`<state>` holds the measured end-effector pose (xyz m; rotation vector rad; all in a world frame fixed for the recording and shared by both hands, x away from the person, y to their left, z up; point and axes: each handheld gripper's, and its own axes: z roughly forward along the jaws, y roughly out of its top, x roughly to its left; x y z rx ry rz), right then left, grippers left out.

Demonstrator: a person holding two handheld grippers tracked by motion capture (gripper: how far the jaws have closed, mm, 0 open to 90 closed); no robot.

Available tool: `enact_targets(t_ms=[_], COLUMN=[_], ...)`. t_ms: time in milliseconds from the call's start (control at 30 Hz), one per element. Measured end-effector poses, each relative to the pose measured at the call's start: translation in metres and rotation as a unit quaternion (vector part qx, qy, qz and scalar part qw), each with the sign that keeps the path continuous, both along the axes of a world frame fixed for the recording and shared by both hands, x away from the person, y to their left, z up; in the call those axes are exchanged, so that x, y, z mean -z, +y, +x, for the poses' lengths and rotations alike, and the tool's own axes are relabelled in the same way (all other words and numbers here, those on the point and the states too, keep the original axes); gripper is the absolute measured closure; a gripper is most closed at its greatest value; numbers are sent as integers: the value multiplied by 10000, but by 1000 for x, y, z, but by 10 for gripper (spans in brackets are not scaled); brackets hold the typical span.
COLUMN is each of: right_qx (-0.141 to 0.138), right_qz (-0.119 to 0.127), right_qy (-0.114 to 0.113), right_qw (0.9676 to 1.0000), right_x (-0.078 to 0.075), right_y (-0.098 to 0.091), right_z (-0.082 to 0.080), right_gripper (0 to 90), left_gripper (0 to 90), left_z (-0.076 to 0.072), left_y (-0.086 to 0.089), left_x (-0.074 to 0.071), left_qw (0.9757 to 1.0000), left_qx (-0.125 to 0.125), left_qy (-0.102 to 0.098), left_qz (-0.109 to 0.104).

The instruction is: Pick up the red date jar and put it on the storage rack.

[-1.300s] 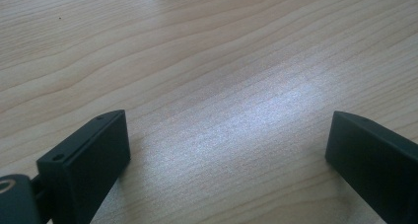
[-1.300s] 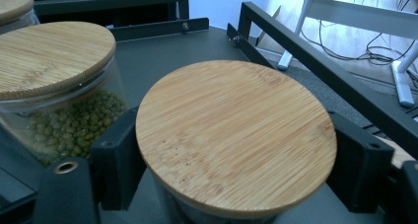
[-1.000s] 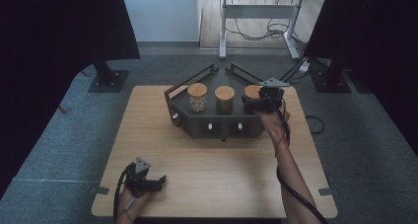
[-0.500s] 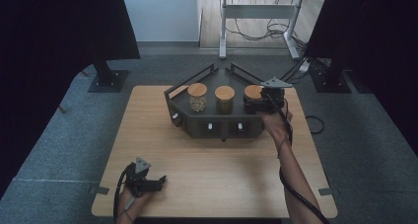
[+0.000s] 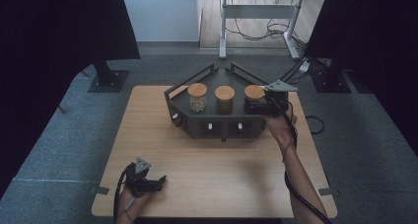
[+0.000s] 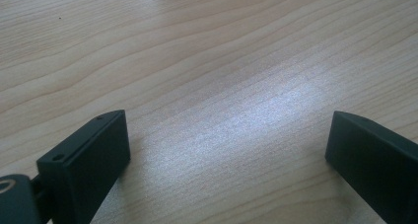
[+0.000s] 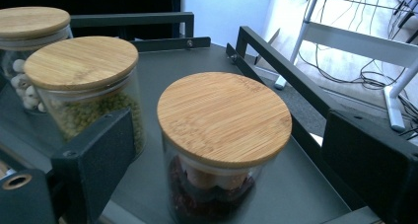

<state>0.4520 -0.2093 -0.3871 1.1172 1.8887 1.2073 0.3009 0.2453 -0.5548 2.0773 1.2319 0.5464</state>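
Between the spread fingers of the right gripper [image 7: 229, 160] stands the jar of dark red contents [image 7: 217, 150], its bamboo lid on, untouched on the black tray [image 7: 162, 86]. Beyond its near finger stand two more jars. Over bare bench [image 6: 207, 61], the left gripper [image 6: 226, 150] rests, fingers wide apart.

The table [image 5: 162, 120] is pale, matt wood grain. The tray [image 7: 207, 61] looks like matt dark metal. The jars [image 7: 212, 184] are clear glass under smooth bamboo lids [image 7: 224, 115]. Gripper jaws are matt black plastic.
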Motion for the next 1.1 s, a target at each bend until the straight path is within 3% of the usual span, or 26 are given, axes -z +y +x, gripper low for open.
enact_targets(t_ms=[1100], right_qx=[-91], right_qz=[-59], right_qy=[-74], right_qw=[9999], right_x=[0], right_y=[-11], right_z=[-29], right_gripper=[71], left_gripper=[29], left_z=[0], left_y=[0], left_x=[0], left_qw=[10000], left_qx=[-9], left_qy=[-4], left_qz=[-13])
